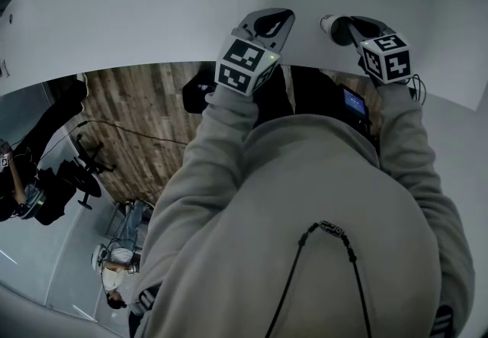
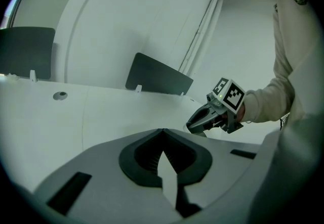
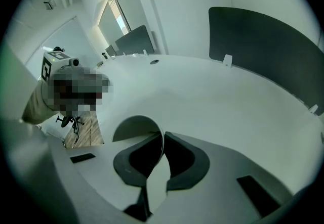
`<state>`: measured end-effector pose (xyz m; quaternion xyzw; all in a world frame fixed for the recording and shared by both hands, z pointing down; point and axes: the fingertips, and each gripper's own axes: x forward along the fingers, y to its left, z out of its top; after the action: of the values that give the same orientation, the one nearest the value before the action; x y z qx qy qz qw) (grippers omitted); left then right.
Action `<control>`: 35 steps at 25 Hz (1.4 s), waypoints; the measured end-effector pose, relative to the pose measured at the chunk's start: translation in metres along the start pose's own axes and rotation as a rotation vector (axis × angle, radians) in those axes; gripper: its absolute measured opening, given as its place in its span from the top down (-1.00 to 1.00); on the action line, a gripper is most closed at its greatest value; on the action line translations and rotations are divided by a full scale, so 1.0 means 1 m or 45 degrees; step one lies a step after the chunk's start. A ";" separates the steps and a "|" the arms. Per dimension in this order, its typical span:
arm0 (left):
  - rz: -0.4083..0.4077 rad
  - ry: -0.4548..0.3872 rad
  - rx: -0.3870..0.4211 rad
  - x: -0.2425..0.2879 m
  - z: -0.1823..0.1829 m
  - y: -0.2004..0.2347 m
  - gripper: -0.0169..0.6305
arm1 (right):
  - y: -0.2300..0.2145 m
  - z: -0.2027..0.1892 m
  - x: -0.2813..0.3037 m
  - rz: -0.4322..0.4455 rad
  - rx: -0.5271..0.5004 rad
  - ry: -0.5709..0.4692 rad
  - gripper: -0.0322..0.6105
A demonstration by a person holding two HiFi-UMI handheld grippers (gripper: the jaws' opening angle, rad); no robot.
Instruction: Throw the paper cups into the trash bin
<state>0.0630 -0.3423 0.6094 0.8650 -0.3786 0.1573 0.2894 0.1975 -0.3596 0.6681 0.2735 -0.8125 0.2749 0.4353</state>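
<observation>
A white paper cup (image 3: 132, 126) lies tilted on the white table (image 1: 152, 8). My right gripper (image 3: 163, 137) is shut on its thin rim, one jaw inside the cup and one outside. In the head view the cup (image 1: 328, 23) sticks out at the tip of the right gripper (image 1: 341, 25), past the table's near edge. My left gripper (image 2: 163, 130) is shut, its tips touching with nothing between them, and it hovers over the table to the left of the right gripper (image 2: 196, 126). From above, the left gripper (image 1: 278, 17) sits level with the right one. No trash bin shows.
Dark divider panels (image 2: 159, 74) (image 3: 268, 51) stand upright on the curved table. A round metal cap (image 2: 60, 96) is set into the tabletop. Wooden floor (image 1: 145, 130) lies below the table edge, with a small lit screen (image 1: 354, 104) by my right sleeve.
</observation>
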 end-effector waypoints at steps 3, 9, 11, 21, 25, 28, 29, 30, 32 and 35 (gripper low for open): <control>0.008 -0.014 0.017 -0.003 0.006 0.002 0.97 | -0.001 0.009 -0.006 -0.011 0.000 -0.036 0.77; 0.022 -0.070 0.066 -0.013 0.033 0.009 0.97 | -0.001 0.046 -0.026 -0.039 -0.030 -0.135 0.77; 0.030 -0.096 0.088 -0.019 0.042 0.010 0.97 | 0.001 0.056 -0.034 -0.051 -0.039 -0.170 0.77; 0.058 -0.239 0.211 -0.043 0.127 -0.001 0.97 | -0.002 0.128 -0.113 -0.133 -0.123 -0.371 0.77; 0.060 -0.279 0.274 -0.050 0.159 -0.006 0.97 | -0.007 0.158 -0.139 -0.152 -0.130 -0.442 0.77; 0.068 -0.322 0.326 -0.059 0.187 -0.005 0.97 | -0.006 0.180 -0.157 -0.182 -0.148 -0.492 0.77; 0.075 -0.343 0.345 -0.063 0.198 -0.003 0.97 | -0.006 0.189 -0.164 -0.192 -0.161 -0.513 0.77; 0.084 -0.367 0.362 -0.067 0.210 -0.002 0.97 | -0.005 0.199 -0.171 -0.202 -0.177 -0.534 0.77; 0.090 -0.419 0.386 -0.073 0.233 -0.001 0.97 | -0.004 0.215 -0.186 -0.226 -0.206 -0.570 0.77; 0.077 -0.478 0.435 -0.074 0.266 -0.007 0.97 | -0.007 0.231 -0.213 -0.257 -0.223 -0.627 0.77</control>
<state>0.0332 -0.4609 0.3621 0.9037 -0.4193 0.0642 0.0588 0.1739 -0.4788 0.3785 0.3729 -0.8832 0.0841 0.2717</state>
